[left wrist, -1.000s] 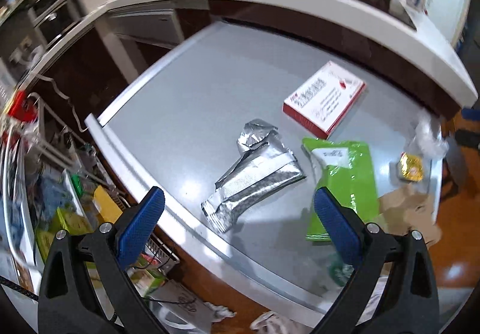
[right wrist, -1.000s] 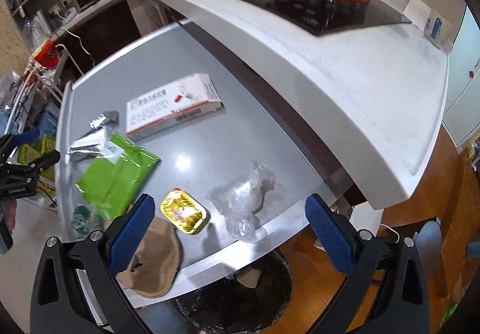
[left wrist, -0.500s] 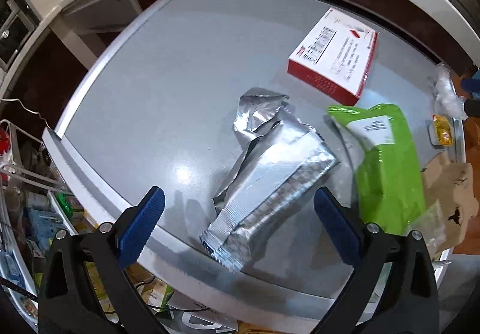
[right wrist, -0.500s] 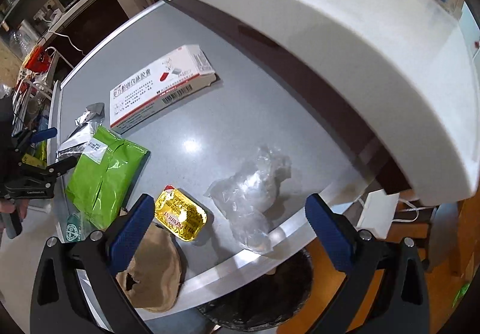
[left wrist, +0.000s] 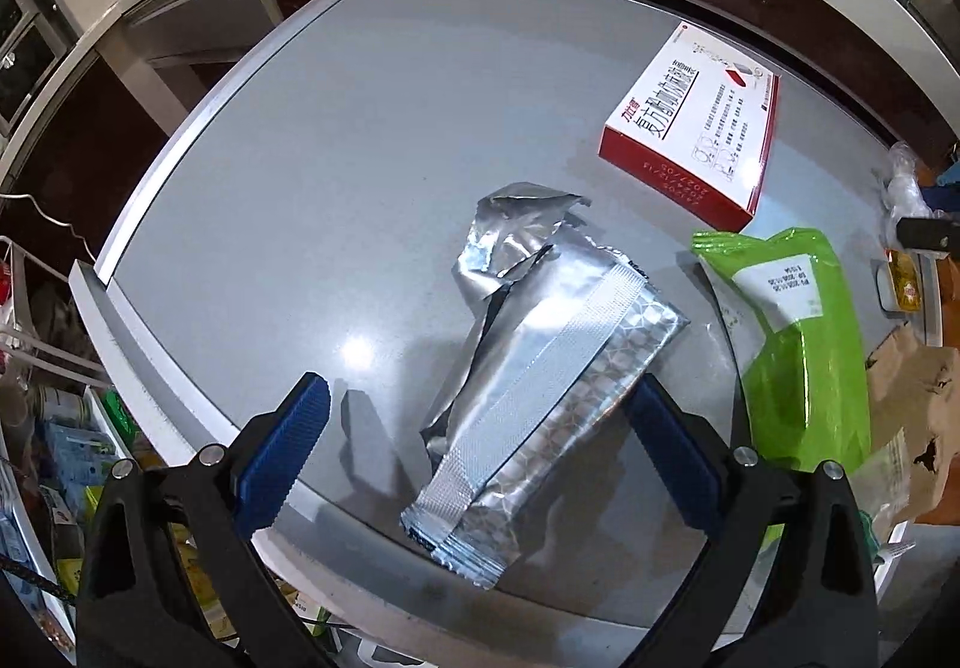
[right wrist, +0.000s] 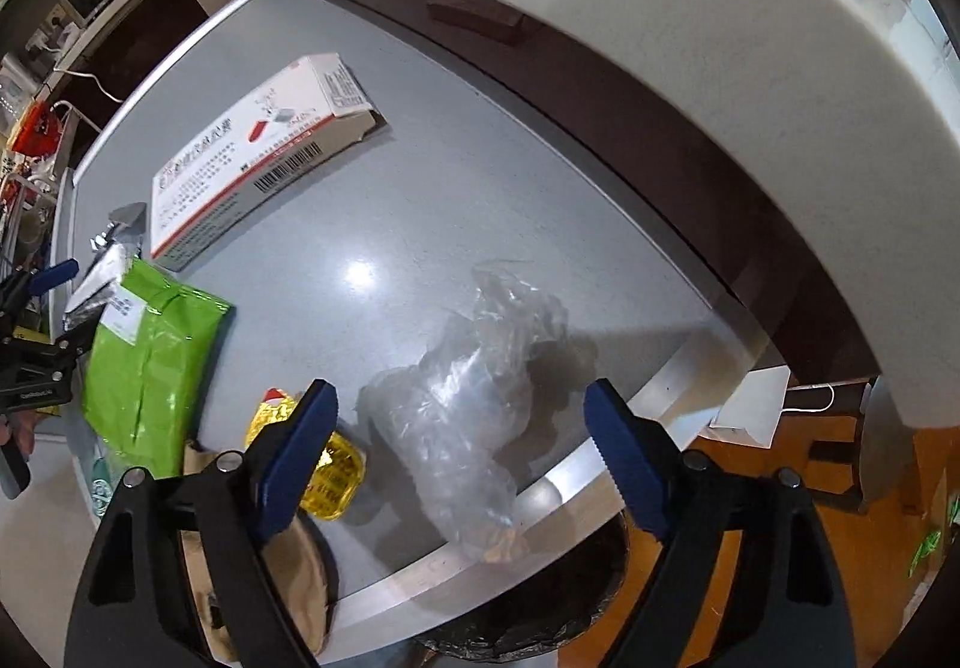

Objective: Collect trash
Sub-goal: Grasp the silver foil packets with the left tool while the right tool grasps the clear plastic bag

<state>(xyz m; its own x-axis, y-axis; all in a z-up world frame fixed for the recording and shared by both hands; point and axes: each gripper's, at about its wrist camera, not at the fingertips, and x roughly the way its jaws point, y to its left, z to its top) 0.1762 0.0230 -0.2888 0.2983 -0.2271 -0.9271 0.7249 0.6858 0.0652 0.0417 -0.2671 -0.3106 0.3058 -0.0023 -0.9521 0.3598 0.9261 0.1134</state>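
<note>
Lying flat near the table's front edge, the silver foil pouch (left wrist: 540, 368) ran lengthwise away from the left gripper (left wrist: 480, 416), its sealed end just overhanging the rim and its torn, crumpled mouth pointing toward the red-and-white box (left wrist: 696, 122). The left gripper stood spread wide with the pouch between its blue pads, one pad touching or just beside the pouch's right edge, the other well clear on bare grey table (left wrist: 360, 158). That looked to me like a squeeze across the short width, with free room on the left and the green bag (left wrist: 798, 344) close on the right.

At the other end, the crumpled clear plastic (right wrist: 468, 404) sat near the rounded rim, its long axis running toward the right gripper (right wrist: 462, 428), which was also spread and framed it. A gold foil packet (right wrist: 330, 470) lay just beside the left pad, so a closing pinch might catch it. Below the rim a dark bin (right wrist: 510, 626) showed, close to that side.
</note>
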